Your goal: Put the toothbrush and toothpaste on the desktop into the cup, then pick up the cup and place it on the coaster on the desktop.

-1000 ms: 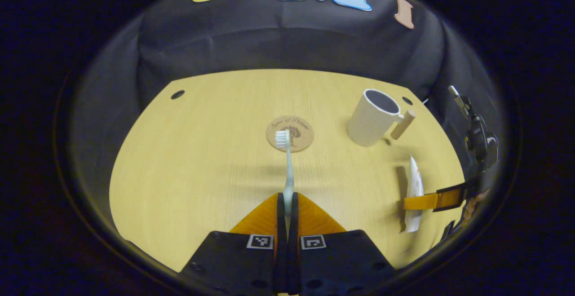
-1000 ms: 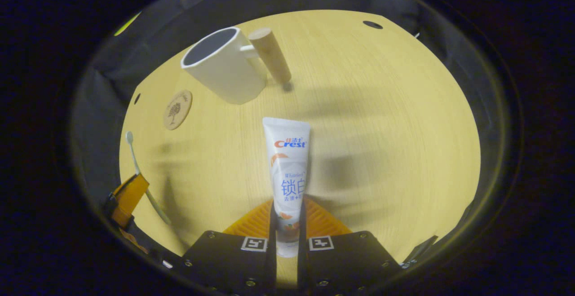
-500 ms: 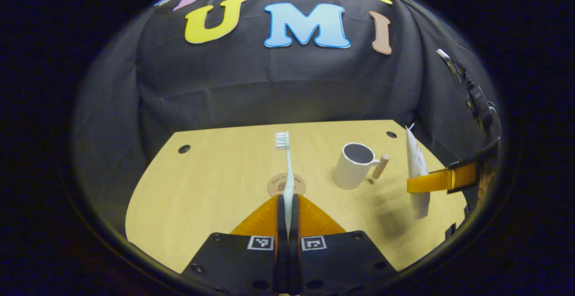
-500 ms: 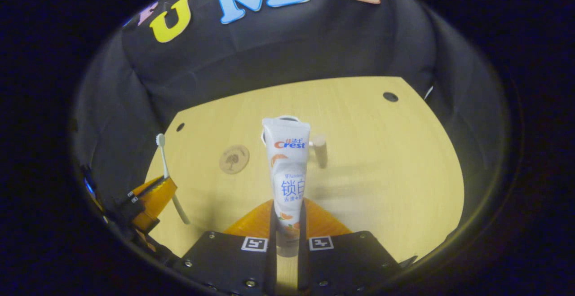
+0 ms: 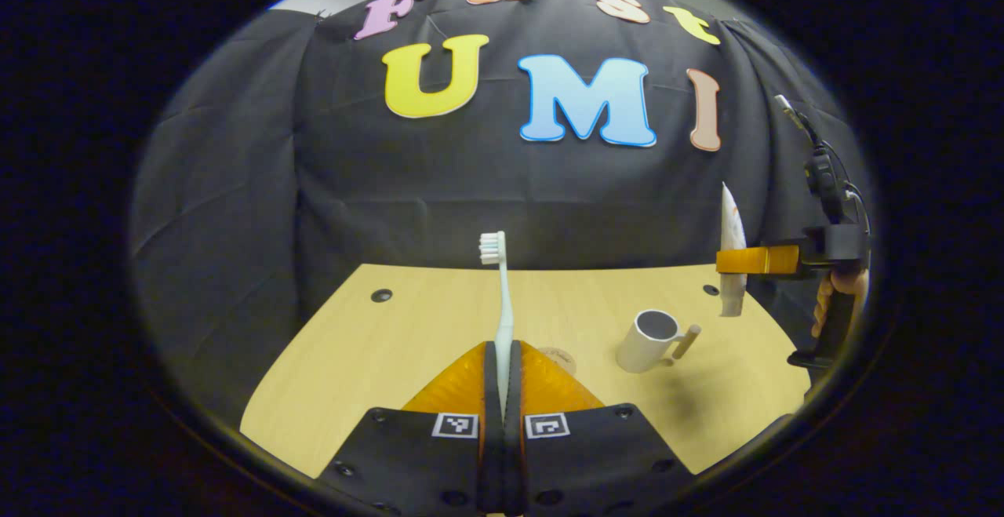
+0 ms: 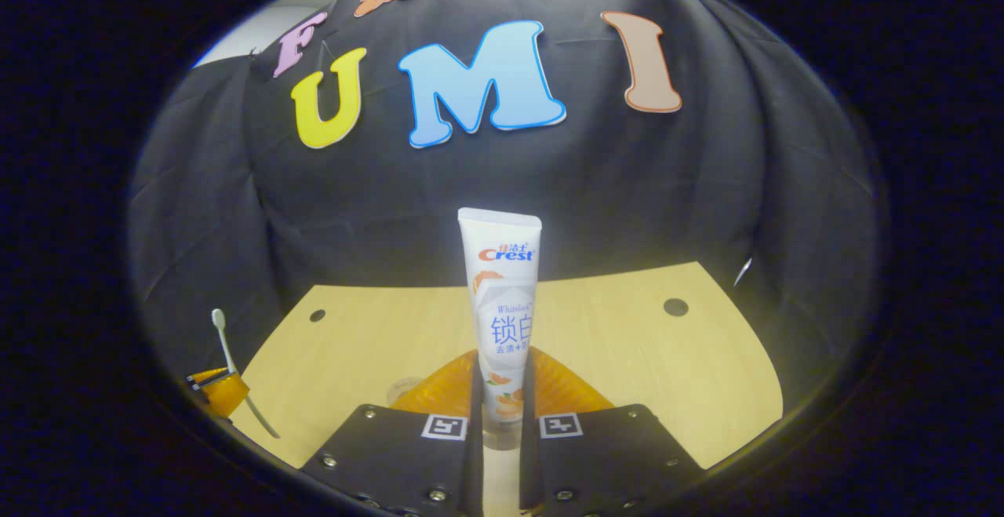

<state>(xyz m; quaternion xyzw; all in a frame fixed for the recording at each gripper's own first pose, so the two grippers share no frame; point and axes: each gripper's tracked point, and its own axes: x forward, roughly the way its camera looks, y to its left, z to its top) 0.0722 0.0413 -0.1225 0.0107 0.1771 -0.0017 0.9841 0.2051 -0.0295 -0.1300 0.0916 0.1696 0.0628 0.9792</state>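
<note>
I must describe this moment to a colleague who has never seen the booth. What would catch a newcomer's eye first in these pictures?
First, the toothpaste, standing upright in the middle of the right gripper view, clamped near its lower end by the right tongs. Next, the toothbrush, bristles up, pinched in the left tongs above the desktop. Farther right on the desktop stands the empty white cup.

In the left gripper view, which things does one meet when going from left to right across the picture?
toothbrush → coaster → cup → toothpaste → right gripper → hand
</note>
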